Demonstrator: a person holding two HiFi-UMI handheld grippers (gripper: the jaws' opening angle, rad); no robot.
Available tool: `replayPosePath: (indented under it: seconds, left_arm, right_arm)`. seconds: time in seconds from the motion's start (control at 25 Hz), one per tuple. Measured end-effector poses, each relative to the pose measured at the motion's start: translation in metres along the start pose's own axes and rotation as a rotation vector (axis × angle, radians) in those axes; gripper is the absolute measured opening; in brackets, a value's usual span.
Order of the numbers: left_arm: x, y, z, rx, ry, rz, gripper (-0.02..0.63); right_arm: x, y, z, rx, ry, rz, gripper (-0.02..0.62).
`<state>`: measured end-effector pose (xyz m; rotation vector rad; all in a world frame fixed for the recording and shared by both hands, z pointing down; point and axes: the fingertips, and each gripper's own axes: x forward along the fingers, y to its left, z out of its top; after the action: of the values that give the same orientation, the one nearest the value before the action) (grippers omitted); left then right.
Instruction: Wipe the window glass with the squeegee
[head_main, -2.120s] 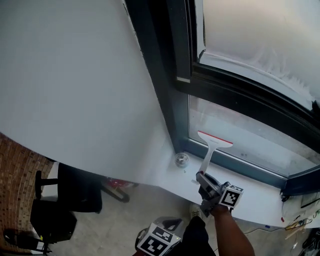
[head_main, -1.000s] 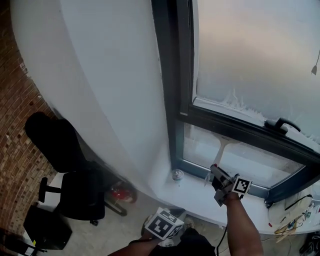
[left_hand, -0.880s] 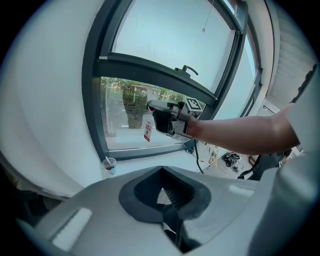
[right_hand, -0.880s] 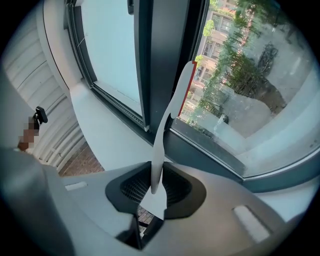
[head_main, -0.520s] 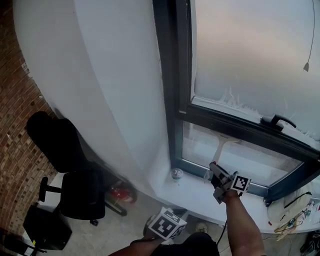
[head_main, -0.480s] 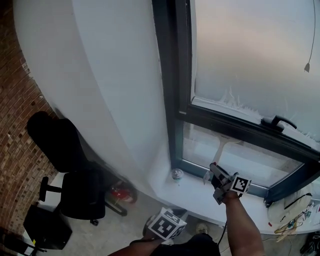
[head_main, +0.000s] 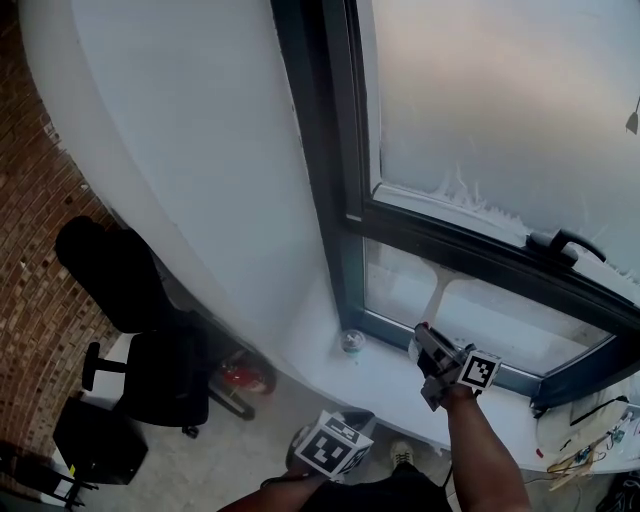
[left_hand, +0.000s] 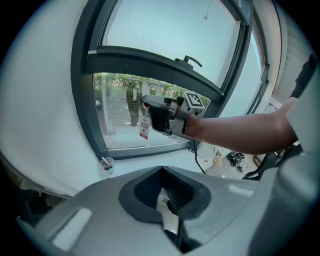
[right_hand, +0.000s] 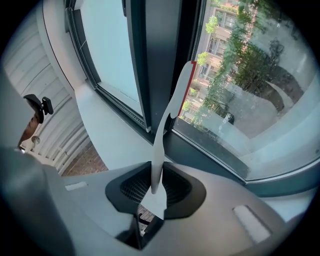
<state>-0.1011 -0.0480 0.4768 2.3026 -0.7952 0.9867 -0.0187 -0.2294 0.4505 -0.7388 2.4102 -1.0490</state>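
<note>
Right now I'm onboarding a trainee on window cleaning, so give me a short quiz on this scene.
1. Which one clamps the squeegee: A left, B right, C both?
2. True or false: the left hand-held gripper holds a cloth.
3. Fill in: the cup with a straw stands on the ____.
Key: 1 B, the right hand-held gripper; 2 false; 3 windowsill.

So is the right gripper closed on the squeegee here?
Shut on it: the right gripper pinches the squeegee by its white handle.
</note>
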Motion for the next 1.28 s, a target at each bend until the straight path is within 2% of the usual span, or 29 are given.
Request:
replayPosePath:
  seconds: [0.68,1.0,1.28]
  left_arm:
    - [0.036,-0.006,-0.024,-0.073,0.056,-0.018,0.000]
    - [0.050,-0.003,-0.031,-0.094,0.085,-0.025,0.000]
    - [0.061,0.003,-0.042,-0.120,0.115,-0.030,0.000]
  right_arm:
    - [-0.011,-0.043,-0.032,0.070,0.047,-0.008,0.087]
    - [-0.016,-0.072,-0.048,0.112,0.047,-0.042,0.087]
    - [-0.017,-0.097,-0.068,0.209,0.031,-0.045,0.087]
